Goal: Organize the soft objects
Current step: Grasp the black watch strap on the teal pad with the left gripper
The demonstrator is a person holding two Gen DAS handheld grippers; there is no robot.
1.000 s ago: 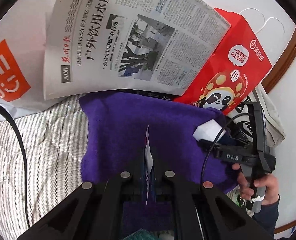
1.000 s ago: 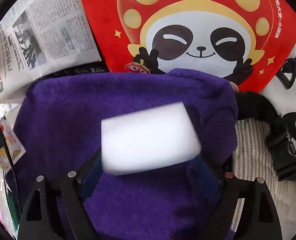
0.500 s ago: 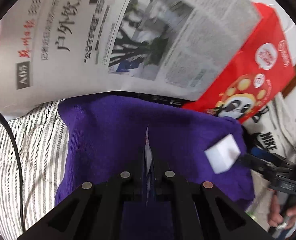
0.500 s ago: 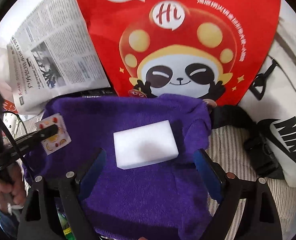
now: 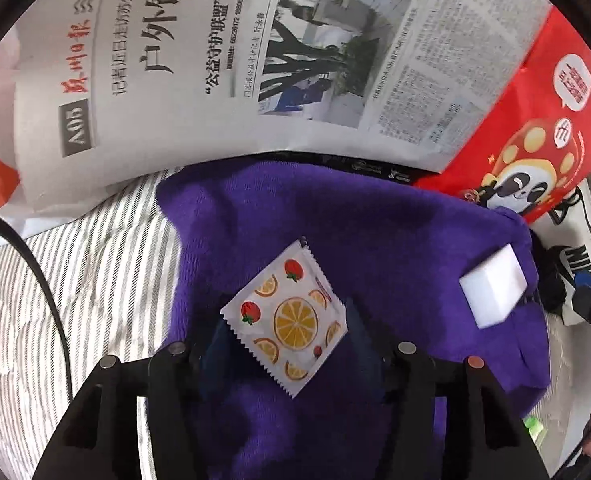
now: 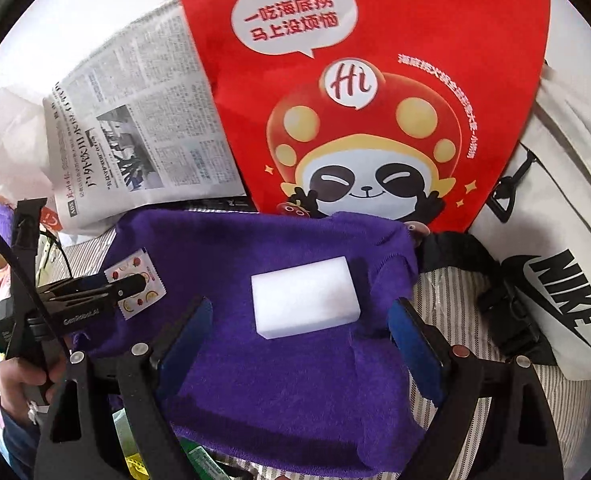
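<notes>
A purple towel (image 5: pixel 367 240) lies spread on the striped bedding; it also shows in the right wrist view (image 6: pixel 295 380). A fruit-print sachet (image 5: pixel 291 320) lies flat on the towel between the open jaws of my left gripper (image 5: pixel 285 340). In the right wrist view the sachet (image 6: pixel 139 286) lies under the left gripper's fingertips (image 6: pixel 133 282). A white sponge block (image 6: pixel 305 298) rests on the towel in front of my open right gripper (image 6: pixel 299 328), apart from both fingers. The sponge shows at the towel's right side in the left wrist view (image 5: pixel 493 292).
A newspaper (image 5: pixel 255 60) and a red panda paper bag (image 6: pixel 375 100) stand behind the towel. A white Nike bag (image 6: pixel 555 260) with a black strap (image 6: pixel 495 300) lies to the right. The striped bedding (image 5: pixel 75 300) extends left. Colourful clutter sits at the towel's near edge.
My left gripper has opened and let go of the sachet, which now lies flat on the towel. My right gripper released the sponge and has drawn back from it.
</notes>
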